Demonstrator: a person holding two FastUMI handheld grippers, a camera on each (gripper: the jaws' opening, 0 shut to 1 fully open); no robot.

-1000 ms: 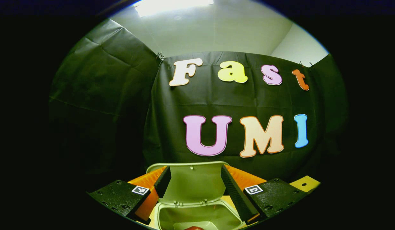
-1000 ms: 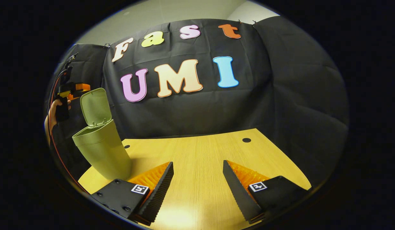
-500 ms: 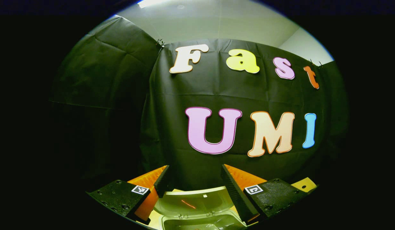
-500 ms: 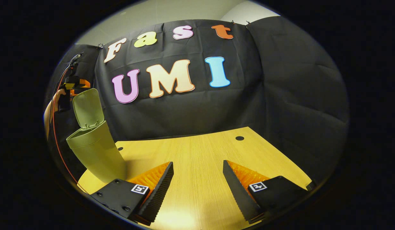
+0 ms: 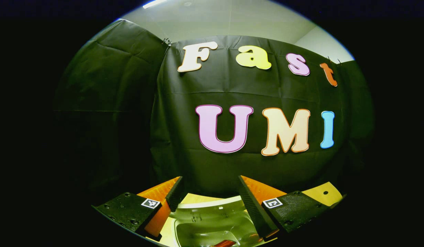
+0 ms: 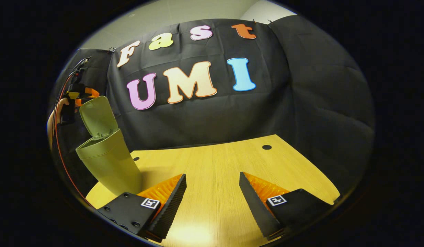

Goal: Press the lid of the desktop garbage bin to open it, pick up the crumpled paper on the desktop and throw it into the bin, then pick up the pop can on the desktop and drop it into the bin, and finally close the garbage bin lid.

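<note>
1. The pale green plastic garbage bin stands at the left of the right gripper view, on the light wooden worktop. Its hinged green lid is raised, so the closing step is not yet done.
2. No paper or can lies on the part of the worktop that shows. In the left gripper view, at the bottom centre, a small red-orange thing lies inside the bin; I judge it may be the can, but it is too cut off to be sure. The crumpled paper I cannot make out.
3. So I judge that the throwing steps are done and only the lid closing is left.
4. The left gripper hangs above the bin opening with its jaws spread wide and released, holding nothing.
5. The right gripper hovers over the bare worktop at the bottom centre, jaws also wide apart and empty.
</note>
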